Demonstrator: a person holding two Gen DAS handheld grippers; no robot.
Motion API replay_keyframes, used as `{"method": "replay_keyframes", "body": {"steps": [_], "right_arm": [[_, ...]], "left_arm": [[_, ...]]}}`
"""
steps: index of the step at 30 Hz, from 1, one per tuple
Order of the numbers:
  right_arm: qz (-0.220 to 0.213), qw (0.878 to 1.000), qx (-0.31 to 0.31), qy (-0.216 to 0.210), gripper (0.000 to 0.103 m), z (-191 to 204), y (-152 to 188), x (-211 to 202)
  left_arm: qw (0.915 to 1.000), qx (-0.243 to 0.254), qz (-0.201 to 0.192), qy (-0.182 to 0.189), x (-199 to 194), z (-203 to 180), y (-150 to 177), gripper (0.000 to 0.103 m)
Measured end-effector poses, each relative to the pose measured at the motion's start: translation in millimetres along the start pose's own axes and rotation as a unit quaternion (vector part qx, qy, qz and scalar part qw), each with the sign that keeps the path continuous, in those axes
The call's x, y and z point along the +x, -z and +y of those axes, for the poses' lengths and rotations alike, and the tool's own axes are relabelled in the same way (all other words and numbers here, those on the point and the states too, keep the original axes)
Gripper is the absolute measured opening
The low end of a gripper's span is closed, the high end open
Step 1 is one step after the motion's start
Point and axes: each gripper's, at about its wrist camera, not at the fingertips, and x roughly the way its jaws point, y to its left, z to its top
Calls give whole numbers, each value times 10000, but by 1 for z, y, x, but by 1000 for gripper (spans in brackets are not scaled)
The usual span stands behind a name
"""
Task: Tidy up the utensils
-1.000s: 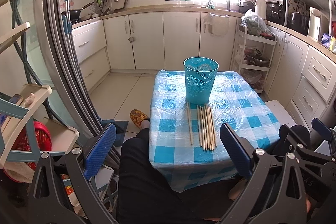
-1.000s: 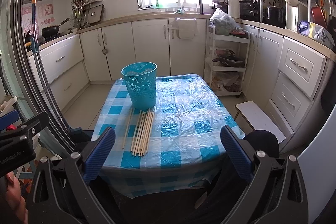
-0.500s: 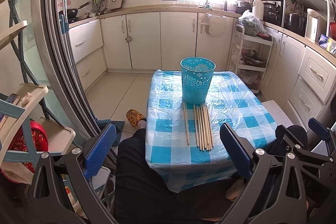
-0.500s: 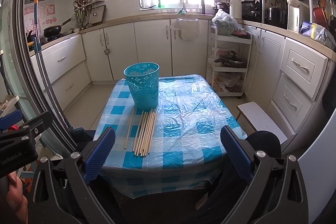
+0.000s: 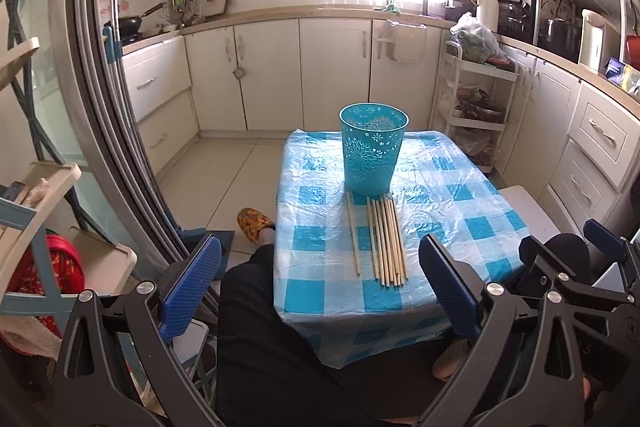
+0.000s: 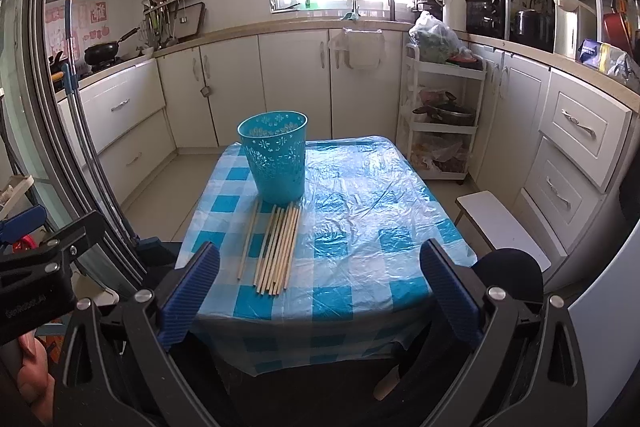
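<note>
The table [image 5: 472, 211] stood in the middle of a kitchen, covered by a blue-and-white checked cloth under clear plastic, with white cabinets [image 5: 332, 75] along the far wall behind it. A person's dark-clothed leg [image 5: 260, 327] lay at its near left corner, a patterned slipper [image 5: 252, 221] on the floor just beyond.

On the left half of the tabletop stood a teal bin [image 5: 373, 151] (perforated with a flower pattern), upright and open at the top. In the right wrist view the bin [image 6: 275, 157] sat toward the table's far left.

The chopsticks [image 5: 387, 241] lay flat on the cloth directly in front of the bin, their far ends reaching its base. Their long axes ran from the bin toward the near table edge, all roughly parallel. Most lay side by side in a tight bundle; one stick [image 5: 353, 233] lay apart to the left, with a gap between. From the right wrist the chopsticks [image 6: 278, 251] slanted slightly, the near ends drifting left.

The left gripper [image 5: 320, 289] hovered short of the table's near edge, jaws spread wide and holding nothing. The right gripper [image 6: 320, 291] was likewise wide apart and empty, hanging before the near edge, well clear of the chopsticks.
</note>
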Motion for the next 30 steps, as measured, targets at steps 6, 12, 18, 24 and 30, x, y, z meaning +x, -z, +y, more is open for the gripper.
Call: {"method": "replay_keyframes", "body": {"steps": [6, 12, 18, 24, 30], "right_arm": [[206, 9998, 16, 65, 96, -5, 0, 28], [499, 9986, 61, 187, 96, -14, 1, 83], [909, 9959, -24, -25, 92, -13, 2, 158], [1504, 9882, -100, -265, 51, -1, 5, 243], [1802, 9825, -25, -480, 34, 5, 5, 289]], "left_arm": [[9994, -132, 301, 107, 36, 5, 0, 95], [9962, -365, 600, 508, 90, 11, 1, 95], [9943, -301, 969, 337, 156, 3, -3, 95], [9887, -390, 1418, 279, 224, -3, -3, 95], [9834, -452, 1747, 189, 287, -7, -2, 95]]}}
